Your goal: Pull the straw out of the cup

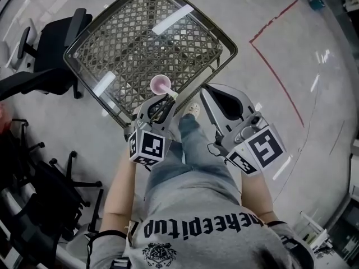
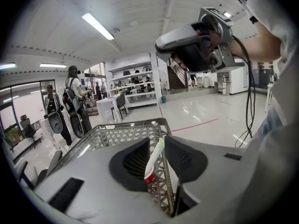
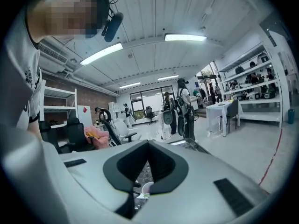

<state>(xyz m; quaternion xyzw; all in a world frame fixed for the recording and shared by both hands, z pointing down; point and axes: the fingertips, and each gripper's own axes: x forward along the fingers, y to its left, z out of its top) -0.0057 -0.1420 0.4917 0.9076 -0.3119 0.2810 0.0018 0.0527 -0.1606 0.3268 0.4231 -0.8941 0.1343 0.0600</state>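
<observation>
A pink cup stands on the near edge of a metal mesh cart. My left gripper is just below the cup. In the left gripper view its jaws stand apart, and a white straw with a green tip and a red end lies between them. The straw leans on the left pad, and a gap shows at the right pad. My right gripper is to the right of the cup, fingertips together and holding nothing. Through its jaws I see the cup low and partly hidden.
Black office chairs stand left of the cart. A red tape line runs across the floor at right. The person's jeans leg and shoe are between the grippers. People with backpacks stand far behind the cart rim.
</observation>
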